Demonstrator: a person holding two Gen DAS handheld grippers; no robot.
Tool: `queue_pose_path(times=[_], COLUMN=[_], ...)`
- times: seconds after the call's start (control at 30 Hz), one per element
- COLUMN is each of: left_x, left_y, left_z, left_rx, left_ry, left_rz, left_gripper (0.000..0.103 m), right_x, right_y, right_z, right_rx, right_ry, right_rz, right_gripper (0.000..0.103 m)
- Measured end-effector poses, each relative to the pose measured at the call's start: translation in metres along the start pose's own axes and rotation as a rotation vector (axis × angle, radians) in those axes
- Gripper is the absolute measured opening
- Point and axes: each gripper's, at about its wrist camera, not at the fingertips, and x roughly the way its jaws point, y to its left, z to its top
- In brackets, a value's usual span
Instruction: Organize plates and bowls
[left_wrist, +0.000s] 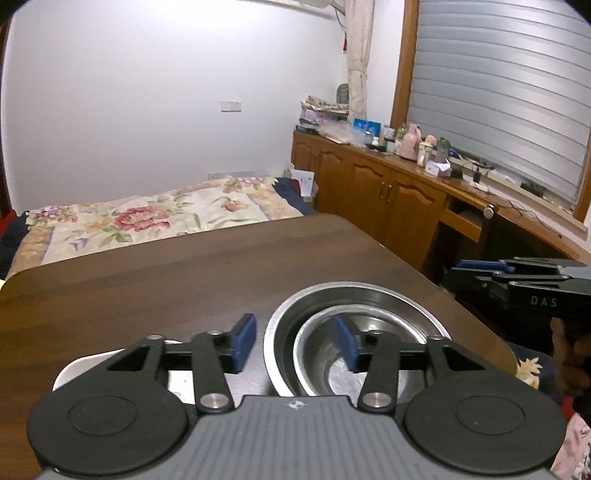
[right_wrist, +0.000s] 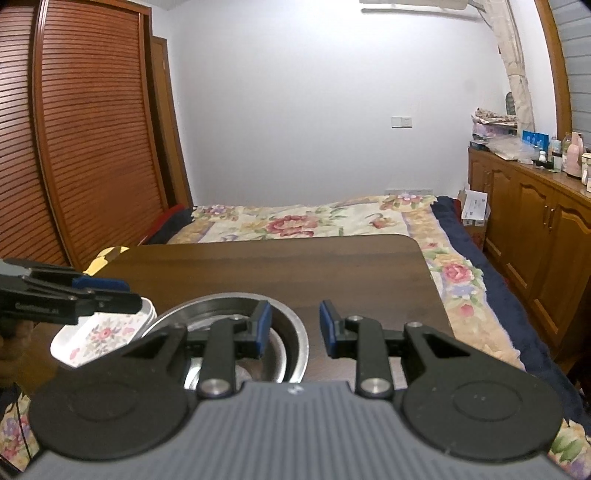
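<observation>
the far half of the surface (right_wrist: 295, 266) is lying bare and passable; near the front edge, the nested steel bowls (right_wrist: 236, 314) and floral plates (right_wrist: 99, 332) are standing in the way.

We hold our left gripper (left_wrist: 295, 341) with its 2 jaws parted, empty; our right gripper (right_wrist: 295, 328) likewise gapes, gripping nothing.

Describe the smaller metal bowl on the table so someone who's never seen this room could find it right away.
Start at the dark wooden table in front of the flowered bed. Near its front edge sits a wide steel bowl, beside a white floral dish. The smaller metal bowl is nested inside that wide one: same shiny steel, but the inner of the two.
</observation>
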Motion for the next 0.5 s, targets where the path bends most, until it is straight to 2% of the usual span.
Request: queue_pose_path(times=[0.1, 0.17, 0.23, 0.3, 0.5], left_x=[-0.001, -0.001, -0.001, 0.002, 0.011], left_y=[0.0, 0.0, 0.001, 0.0, -0.009], left_z=[-0.004, -0.008, -0.012, -0.015, -0.027], left_rx=[-0.002, -0.012, -0.022, -0.026, -0.009], left_ry=[-0.025, -0.042, -0.048, -0.054, -0.059], left_rz=[0.037, 0.058, 0.065, 0.083, 0.111], left_gripper=[0.071, 0.074, 0.078, 0.079, 0.079], right_x=[0.003, 0.006, 0.01, 0.015, 0.03], right_y=[-0.001, -0.001, -0.001, -0.002, -0.004], right_z=[-0.004, -0.008, -0.012, -0.016, -0.028], right_rx=[0.013, 0.019, 0.021, 0.025, 0.055], right_ry=[0.002, 0.011, 0.017, 0.019, 0.033], right_rz=[-0.006, -0.006, -0.01, -0.016, -0.011], right_gripper=[0.038, 0.046, 0.048, 0.053, 0.054])
